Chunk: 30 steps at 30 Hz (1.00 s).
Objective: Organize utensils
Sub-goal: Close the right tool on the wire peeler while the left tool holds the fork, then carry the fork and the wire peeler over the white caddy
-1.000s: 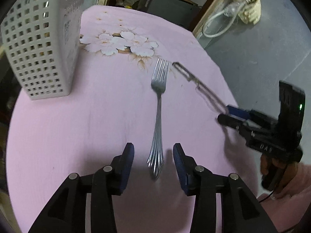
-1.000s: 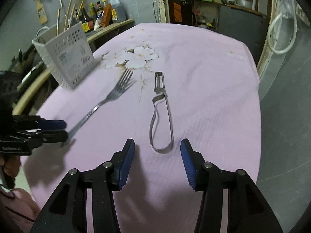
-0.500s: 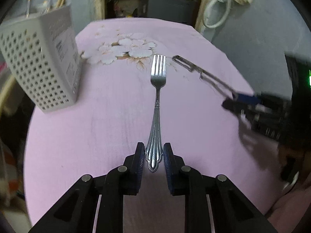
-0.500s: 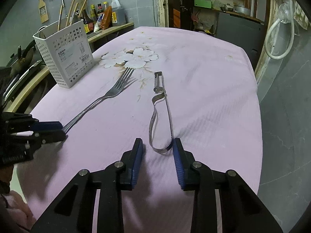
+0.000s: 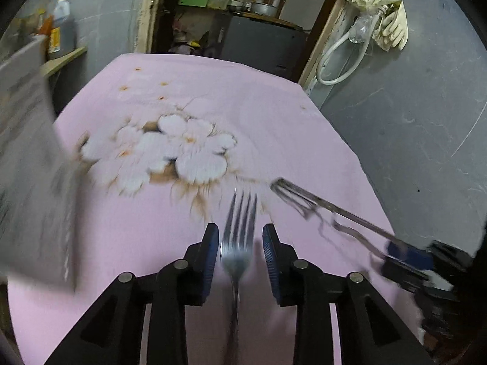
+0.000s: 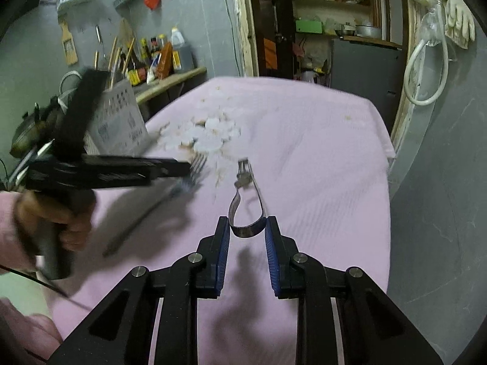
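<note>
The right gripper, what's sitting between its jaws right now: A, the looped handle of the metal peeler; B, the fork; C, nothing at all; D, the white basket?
A: in the right wrist view the right gripper has its jaws on either side of the peeler's looped handle, while the fork sits between the left gripper's jaws.

The right claw pinches the peeler's loop handle above the pink tabletop; at nine o'clock the left claw blurs over the fork.
</note>
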Motion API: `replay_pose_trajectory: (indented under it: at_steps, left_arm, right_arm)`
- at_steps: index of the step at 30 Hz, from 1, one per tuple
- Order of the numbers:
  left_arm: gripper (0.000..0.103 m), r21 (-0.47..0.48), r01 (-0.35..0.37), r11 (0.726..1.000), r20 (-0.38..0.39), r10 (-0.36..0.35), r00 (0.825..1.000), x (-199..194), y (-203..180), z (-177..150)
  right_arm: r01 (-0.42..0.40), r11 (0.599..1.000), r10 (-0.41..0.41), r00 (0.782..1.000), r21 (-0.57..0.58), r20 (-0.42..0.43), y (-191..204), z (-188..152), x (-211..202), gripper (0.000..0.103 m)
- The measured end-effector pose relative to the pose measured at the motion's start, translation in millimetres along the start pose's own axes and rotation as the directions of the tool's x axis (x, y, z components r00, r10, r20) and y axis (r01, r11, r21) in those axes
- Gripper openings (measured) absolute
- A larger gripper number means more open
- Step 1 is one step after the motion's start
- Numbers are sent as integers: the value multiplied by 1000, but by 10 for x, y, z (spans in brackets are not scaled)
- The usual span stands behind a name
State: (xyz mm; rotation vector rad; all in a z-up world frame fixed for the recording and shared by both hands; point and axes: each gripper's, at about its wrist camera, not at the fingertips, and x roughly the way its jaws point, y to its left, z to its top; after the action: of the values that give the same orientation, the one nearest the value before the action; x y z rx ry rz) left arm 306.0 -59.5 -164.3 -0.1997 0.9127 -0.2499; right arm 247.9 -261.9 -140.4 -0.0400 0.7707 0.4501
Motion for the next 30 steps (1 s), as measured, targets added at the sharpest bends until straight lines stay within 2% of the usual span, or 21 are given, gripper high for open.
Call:
replay_pose_trajectory:
  at_steps: [3, 10, 12, 20, 30]
  left_arm:
    - [28, 33, 15, 999, -29, -14, 999, 162, 20, 96]
    - [28, 81, 109, 991, -90, -101, 991, 254, 40, 197]
    - [21, 89, 112, 990, -99, -103, 990, 266, 24, 208]
    - [21, 115, 88, 989, -85, -79, 993, 145, -109, 252]
    - [21, 87, 88, 992, -63, -83, 995, -24, -148, 207]
  right_arm:
    - [-18, 1000, 17, 1000, 13, 21, -35, 128, -14, 20]
    - [-53, 997, 50, 997, 50, 51, -97, 342, 34, 20]
    - [-58, 997, 55, 997, 51, 61, -93, 392, 57, 20]
    - [-68, 997, 65, 993, 33, 103, -73, 549, 139, 21]
    - [-93, 994, 85, 989, 55, 121, -173, 679, 400, 22]
